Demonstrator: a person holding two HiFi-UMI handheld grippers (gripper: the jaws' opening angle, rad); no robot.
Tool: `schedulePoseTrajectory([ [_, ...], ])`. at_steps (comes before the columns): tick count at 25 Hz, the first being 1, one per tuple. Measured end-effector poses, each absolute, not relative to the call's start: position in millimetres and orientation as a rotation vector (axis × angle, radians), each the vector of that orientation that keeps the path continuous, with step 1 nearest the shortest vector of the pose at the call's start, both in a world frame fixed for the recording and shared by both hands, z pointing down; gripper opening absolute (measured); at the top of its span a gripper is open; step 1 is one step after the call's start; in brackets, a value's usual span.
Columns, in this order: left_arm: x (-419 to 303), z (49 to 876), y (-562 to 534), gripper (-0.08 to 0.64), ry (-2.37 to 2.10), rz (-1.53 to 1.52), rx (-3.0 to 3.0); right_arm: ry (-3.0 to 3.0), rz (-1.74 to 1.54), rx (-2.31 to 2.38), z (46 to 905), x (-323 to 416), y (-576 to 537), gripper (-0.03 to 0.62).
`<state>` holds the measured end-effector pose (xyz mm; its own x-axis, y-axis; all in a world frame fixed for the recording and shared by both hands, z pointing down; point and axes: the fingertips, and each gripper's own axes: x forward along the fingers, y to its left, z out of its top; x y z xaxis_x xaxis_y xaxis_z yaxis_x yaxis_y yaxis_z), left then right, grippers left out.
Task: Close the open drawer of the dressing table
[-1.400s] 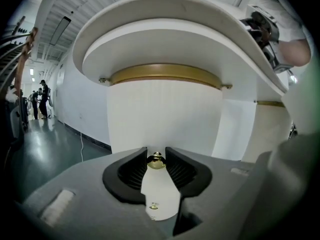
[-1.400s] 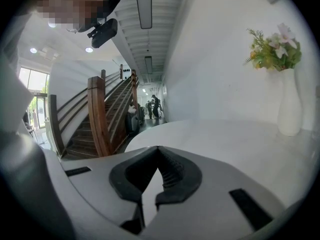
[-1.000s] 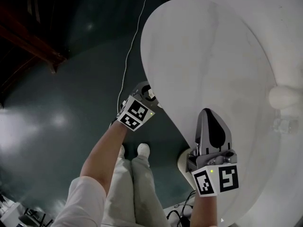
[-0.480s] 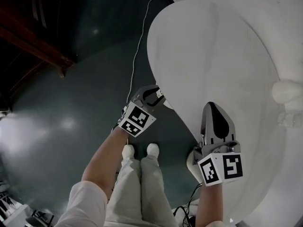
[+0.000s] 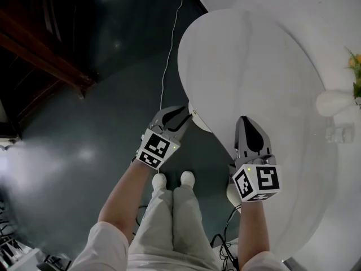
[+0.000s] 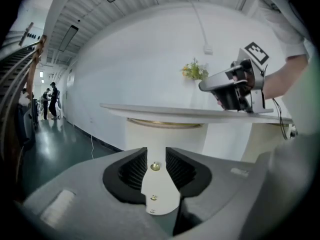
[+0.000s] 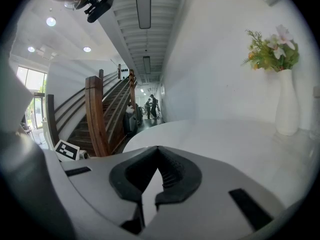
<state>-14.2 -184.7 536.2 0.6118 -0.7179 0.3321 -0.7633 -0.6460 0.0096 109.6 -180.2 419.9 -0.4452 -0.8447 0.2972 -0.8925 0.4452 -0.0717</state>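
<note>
Since a second ago the left gripper (image 5: pixel 180 114) has swung in toward the rim of the dressing table (image 5: pixel 254 66), and its tips now point at the small white drawer front (image 5: pixel 198 120) that juts out from under the tabletop. In the left gripper view its jaws are spread a little, with a brass knob (image 6: pixel 155 167) centred in the gap. The pads seem to stand clear of the knob, though the wide lens makes that hard to judge. The right gripper (image 5: pixel 248 123) hovers over the tabletop, its jaws pressed together on nothing, well apart from the white vase (image 5: pixel 333 102).

The drawer is not yet home. No pinch is needed: better to draw the jaws together, lay the tips flat against the front beside the knob, and push straight toward the pedestal (image 6: pixel 165 136), square to the front so the drawer does not skew.
</note>
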Motion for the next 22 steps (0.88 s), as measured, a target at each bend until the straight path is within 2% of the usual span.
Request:
schedulePoseTrajectory([
  [10,-23.7,466.3,-164.0,0.11,-1.321,0.358,2.637,-2.448,0.299,1.5,414.7,106.6,-173.5,-0.003],
  [22,-33.1,366.2,-162.3,0.103,-1.456,0.288,2.632,-2.522,0.202,1.468,322.7,102.9,-159.2,-0.005],
])
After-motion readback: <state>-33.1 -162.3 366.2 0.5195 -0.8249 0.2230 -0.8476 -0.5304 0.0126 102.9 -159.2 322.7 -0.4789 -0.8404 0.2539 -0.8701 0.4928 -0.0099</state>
